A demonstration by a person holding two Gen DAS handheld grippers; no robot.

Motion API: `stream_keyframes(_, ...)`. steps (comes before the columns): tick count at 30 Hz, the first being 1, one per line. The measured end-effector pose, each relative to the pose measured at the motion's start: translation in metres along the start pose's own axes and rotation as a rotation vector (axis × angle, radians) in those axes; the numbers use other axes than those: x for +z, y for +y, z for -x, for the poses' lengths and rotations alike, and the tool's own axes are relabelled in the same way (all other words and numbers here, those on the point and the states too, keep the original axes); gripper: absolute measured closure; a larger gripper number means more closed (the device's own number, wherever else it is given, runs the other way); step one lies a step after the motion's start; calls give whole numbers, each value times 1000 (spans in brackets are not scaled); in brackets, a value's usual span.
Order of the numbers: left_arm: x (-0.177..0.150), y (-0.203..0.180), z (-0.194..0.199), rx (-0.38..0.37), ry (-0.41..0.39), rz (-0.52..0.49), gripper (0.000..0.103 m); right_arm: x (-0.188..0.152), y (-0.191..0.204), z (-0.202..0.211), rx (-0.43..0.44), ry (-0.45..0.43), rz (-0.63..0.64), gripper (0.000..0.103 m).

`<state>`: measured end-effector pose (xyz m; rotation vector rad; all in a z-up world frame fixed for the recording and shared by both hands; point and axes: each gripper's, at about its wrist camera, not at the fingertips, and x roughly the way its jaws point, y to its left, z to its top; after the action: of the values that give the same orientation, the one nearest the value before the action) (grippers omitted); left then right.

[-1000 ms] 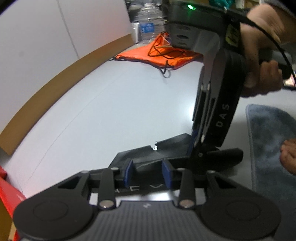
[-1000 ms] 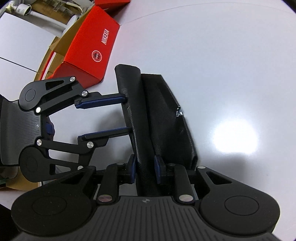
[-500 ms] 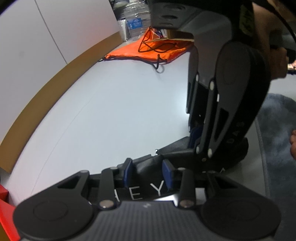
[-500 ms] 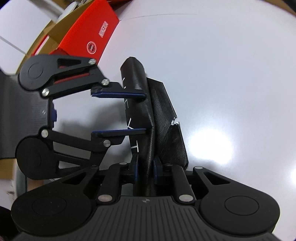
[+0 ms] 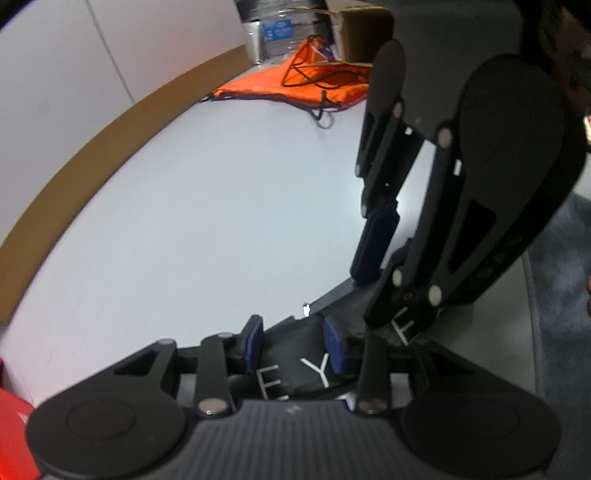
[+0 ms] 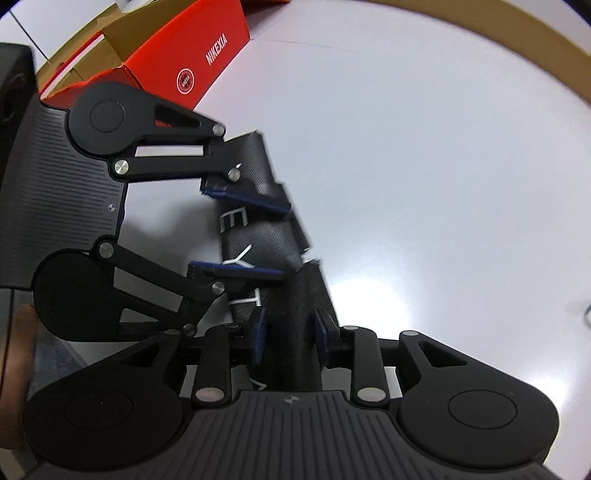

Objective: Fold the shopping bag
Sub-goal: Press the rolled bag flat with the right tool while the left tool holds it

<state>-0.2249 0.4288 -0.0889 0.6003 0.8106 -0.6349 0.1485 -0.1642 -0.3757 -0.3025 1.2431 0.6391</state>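
Observation:
The black shopping bag point(image 6: 275, 236) lies folded into a narrow strip on the white table point(image 6: 424, 166), its white letters facing up. In the left wrist view my left gripper point(image 5: 293, 347) is shut on one end of the strip point(image 5: 295, 363). From the right wrist view the left gripper point(image 6: 282, 240) reaches in from the left and straddles the strip. My right gripper point(image 6: 290, 332) stands steeply over the other end with its jaws opening. The strip is still between its pads, which seem to ease off it. One blue right pad point(image 5: 375, 240) shows just above the bag.
An orange drawstring bag point(image 5: 295, 81) lies at the far side of the table, with a cardboard box point(image 5: 362, 29) and packed water bottles point(image 5: 280, 33) behind it. A red box point(image 6: 192, 55) stands beside the left gripper. A grey towel point(image 5: 554, 295) lies at the right.
The right gripper rolled and swung closer over the bag, and its jaws widened. The strip turned so that more white letters show. The left gripper stayed put with the same gap.

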Motion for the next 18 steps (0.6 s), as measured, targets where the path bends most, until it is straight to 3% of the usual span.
stream_keyframes(5,-5,4,8,-17,-5,59,64,0,16,1,-53,-20,73,77)
stream_keyframes(12,-13,15,18,-67,-7,146,64,-9,42,17,-89,-133,171,76)
stream_keyframes(18,-18,18,26,-83,-5,174,63,-21,69,8,-144,-111,352,73)
